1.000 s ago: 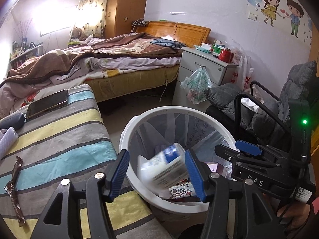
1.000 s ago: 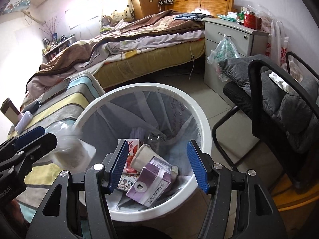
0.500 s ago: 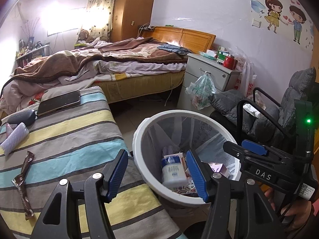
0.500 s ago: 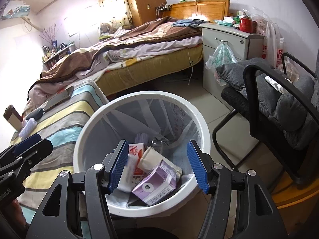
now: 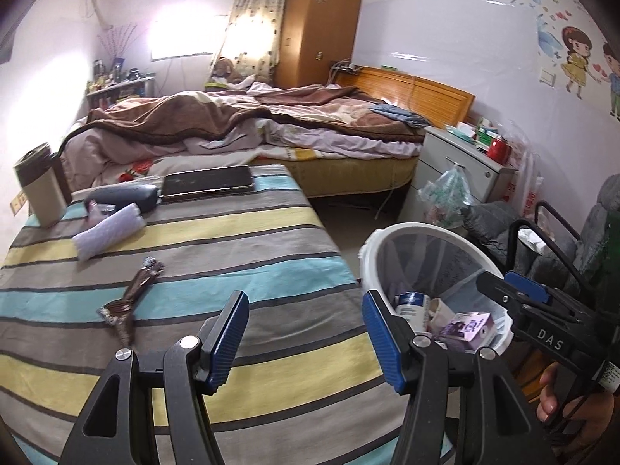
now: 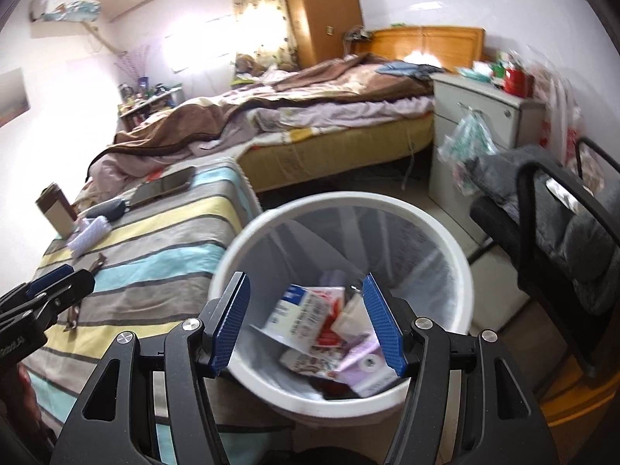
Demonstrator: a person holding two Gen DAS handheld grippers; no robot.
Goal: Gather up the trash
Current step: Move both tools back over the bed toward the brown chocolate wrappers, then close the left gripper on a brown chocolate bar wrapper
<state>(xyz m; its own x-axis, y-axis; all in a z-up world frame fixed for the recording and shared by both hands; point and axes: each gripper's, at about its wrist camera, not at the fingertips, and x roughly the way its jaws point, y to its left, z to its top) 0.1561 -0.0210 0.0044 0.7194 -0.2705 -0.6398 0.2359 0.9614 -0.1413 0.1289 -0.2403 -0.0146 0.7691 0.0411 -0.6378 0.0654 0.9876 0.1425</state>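
Bottle (image 5: 411, 306) now in bin (image 5: 391, 232); left gripper (image 5: 306, 335) jaws empty.

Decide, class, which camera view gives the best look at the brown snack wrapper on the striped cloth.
The left wrist view: the brown wrapper lies unobstructed, whole and sharp on the striped cloth. The right wrist view shows it small, near the edge, partly hidden behind the left gripper.

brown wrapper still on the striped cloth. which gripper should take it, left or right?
Left, probably. The left gripper is open, empty and over the striped cloth, with the brown wrapper just ahead to its left. The right gripper, also open and empty, faces the white bin, farther from the wrapper.
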